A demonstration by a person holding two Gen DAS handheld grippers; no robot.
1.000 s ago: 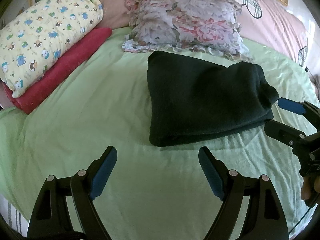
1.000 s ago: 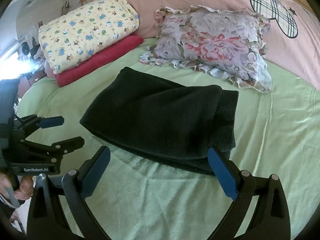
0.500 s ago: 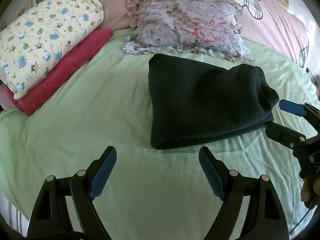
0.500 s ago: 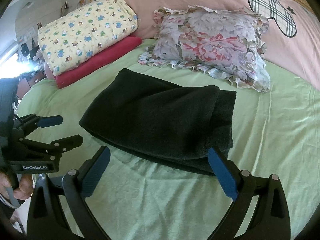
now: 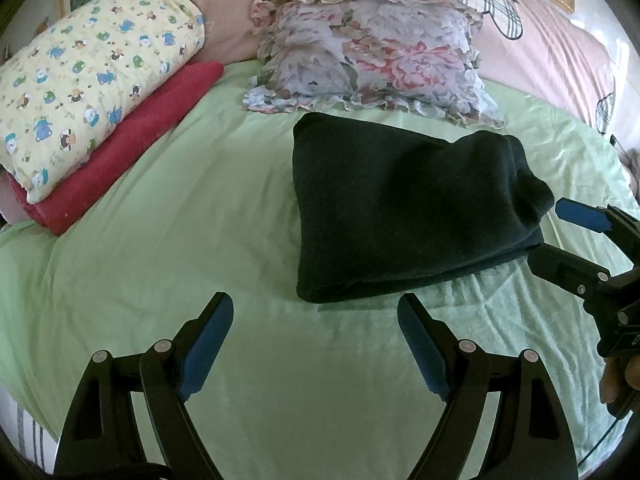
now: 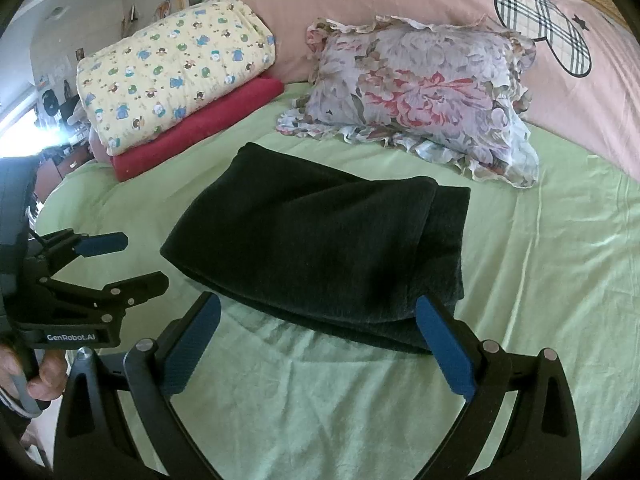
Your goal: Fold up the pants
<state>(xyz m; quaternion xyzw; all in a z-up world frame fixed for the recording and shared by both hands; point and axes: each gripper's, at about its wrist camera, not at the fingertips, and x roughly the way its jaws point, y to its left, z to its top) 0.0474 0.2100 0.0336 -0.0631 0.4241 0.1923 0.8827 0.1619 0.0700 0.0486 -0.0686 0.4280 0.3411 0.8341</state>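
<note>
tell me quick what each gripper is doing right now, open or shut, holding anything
Left gripper: open, holding nothing, clear of the dark pants.
Right gripper: open, holding nothing, at the near edge of the pants.

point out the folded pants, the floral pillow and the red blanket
folded pants [image 5: 400, 208], left wrist view, middle of top layer
floral pillow [image 6: 420, 92], right wrist view, centre of its face
red blanket [image 5: 132, 148], left wrist view, exposed top side

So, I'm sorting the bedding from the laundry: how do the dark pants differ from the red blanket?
The dark pants lie folded mid-bed with nothing on them; the red blanket sits at the bed's edge under a yellow printed quilt. The pants are near-black, the blanket bright red. Both are folded and rest on the green sheet, untouched by either tongs.
</note>
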